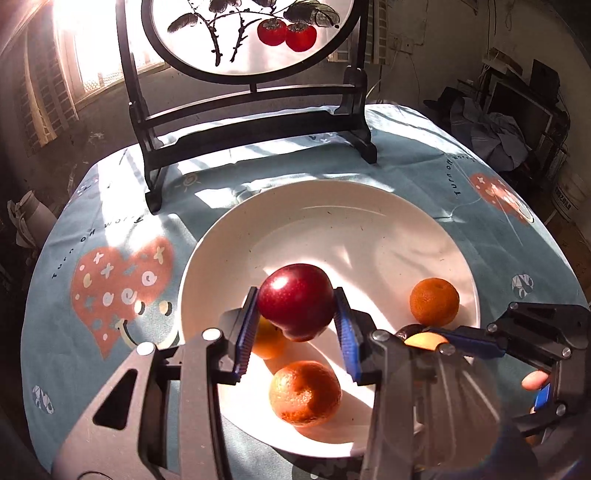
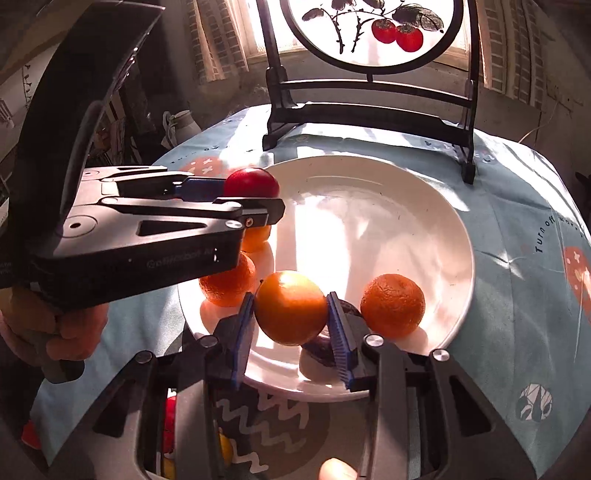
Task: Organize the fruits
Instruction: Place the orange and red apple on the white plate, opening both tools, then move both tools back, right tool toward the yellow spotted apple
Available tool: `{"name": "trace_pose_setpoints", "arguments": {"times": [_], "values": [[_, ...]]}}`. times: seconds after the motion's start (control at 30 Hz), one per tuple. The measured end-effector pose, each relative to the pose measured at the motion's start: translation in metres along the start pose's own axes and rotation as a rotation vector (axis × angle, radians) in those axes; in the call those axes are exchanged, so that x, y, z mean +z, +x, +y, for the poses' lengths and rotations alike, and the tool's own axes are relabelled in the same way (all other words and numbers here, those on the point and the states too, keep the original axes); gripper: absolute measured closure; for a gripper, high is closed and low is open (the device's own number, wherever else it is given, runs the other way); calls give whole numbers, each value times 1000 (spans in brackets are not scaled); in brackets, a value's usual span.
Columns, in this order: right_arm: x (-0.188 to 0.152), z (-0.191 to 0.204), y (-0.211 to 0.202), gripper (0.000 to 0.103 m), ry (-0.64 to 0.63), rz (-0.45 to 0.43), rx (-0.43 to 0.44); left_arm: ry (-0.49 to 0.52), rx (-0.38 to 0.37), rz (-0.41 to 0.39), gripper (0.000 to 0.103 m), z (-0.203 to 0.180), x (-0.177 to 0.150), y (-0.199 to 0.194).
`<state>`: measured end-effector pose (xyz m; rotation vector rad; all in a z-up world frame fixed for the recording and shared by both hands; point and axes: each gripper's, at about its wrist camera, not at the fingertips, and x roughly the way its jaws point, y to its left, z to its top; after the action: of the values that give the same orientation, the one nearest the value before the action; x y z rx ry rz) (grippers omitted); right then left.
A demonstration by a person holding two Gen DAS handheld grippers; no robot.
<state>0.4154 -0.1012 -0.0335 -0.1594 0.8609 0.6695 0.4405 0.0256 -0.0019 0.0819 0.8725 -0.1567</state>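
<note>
Fruits fill the white plate (image 1: 369,206) on our counter (image 1: 122,229), which wears a blue-grey printed cloth. Our left gripper (image 1: 297,325) is clamped on a red apple (image 1: 295,299), holding it above the plate's near left side. Our right gripper (image 2: 291,332) is clamped on a smooth orange (image 2: 291,306) over the plate's near edge. A mandarin (image 2: 392,305) lies on the plate just right of that orange, another mandarin (image 1: 304,393) sits under our left gripper, and a dark fruit (image 2: 321,350) rests beneath our right gripper. A round painted screen (image 1: 251,33) in its black stand rises behind the plate.
</note>
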Motion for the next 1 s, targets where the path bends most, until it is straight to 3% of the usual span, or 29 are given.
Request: {"name": "trace_pose_setpoints", "arguments": {"times": [0.2, 0.3, 0.47, 0.63, 0.9, 1.0], "values": [[7, 6, 14, 64, -51, 19, 10, -1, 2, 43, 62, 1, 5, 25], [8, 7, 10, 58, -53, 15, 21, -10, 23, 15, 40, 4, 6, 18], [1, 11, -31, 58, -14, -56, 37, -80, 24, -72, 23, 14, -4, -28], [-33, 3, -83, 56, 46, -106, 33, -81, 49, -113, 8, 10, -46, -82], [-113, -12, -110, 54, 71, -67, -41, -140, -5, -134, 4, 6, -141, -124], [-138, -12, -110, 53, 84, -21, -84, -181, -34, -54, 3, 7, -168, -115]]}}
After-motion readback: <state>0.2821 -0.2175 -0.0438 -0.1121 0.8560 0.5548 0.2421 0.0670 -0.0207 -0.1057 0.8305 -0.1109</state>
